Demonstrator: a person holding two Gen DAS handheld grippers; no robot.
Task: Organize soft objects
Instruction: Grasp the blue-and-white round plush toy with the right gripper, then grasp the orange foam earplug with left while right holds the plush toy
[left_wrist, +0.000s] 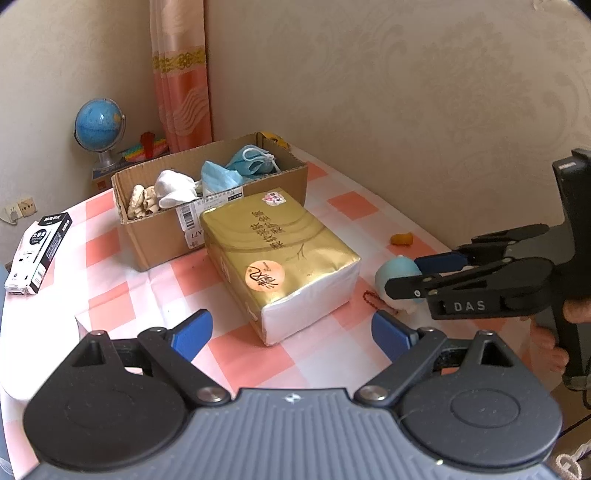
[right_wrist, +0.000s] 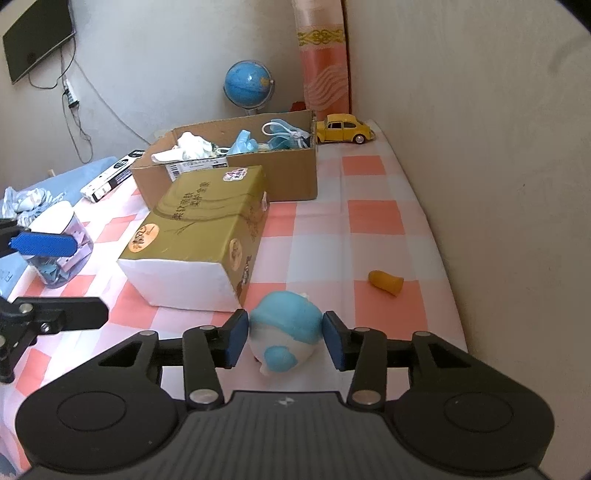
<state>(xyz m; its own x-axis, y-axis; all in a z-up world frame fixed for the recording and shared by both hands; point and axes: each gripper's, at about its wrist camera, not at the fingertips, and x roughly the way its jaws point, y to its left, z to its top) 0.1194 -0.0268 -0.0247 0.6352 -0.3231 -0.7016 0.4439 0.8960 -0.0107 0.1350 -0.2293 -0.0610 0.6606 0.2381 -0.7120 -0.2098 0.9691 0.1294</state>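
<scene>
A blue-and-white plush toy (right_wrist: 286, 332) lies on the checked tablecloth between the pads of my right gripper (right_wrist: 284, 338); the jaws stand around it, touching or nearly touching its sides. It also shows in the left wrist view (left_wrist: 397, 273), partly hidden by the right gripper (left_wrist: 413, 273). My left gripper (left_wrist: 291, 334) is open and empty, just in front of the gold tissue pack (left_wrist: 280, 258). The cardboard box (left_wrist: 155, 236) behind it holds blue face masks (left_wrist: 240, 166) and white cloth (left_wrist: 173, 188). A small orange soft piece (right_wrist: 386, 282) lies to the right.
A yellow toy car (right_wrist: 343, 129) and a globe (right_wrist: 249, 86) stand at the back. A black-and-white carton (left_wrist: 37, 254) lies at the left. A clear jar (right_wrist: 61, 245) stands left of the tissue pack. The wall runs along the table's right side.
</scene>
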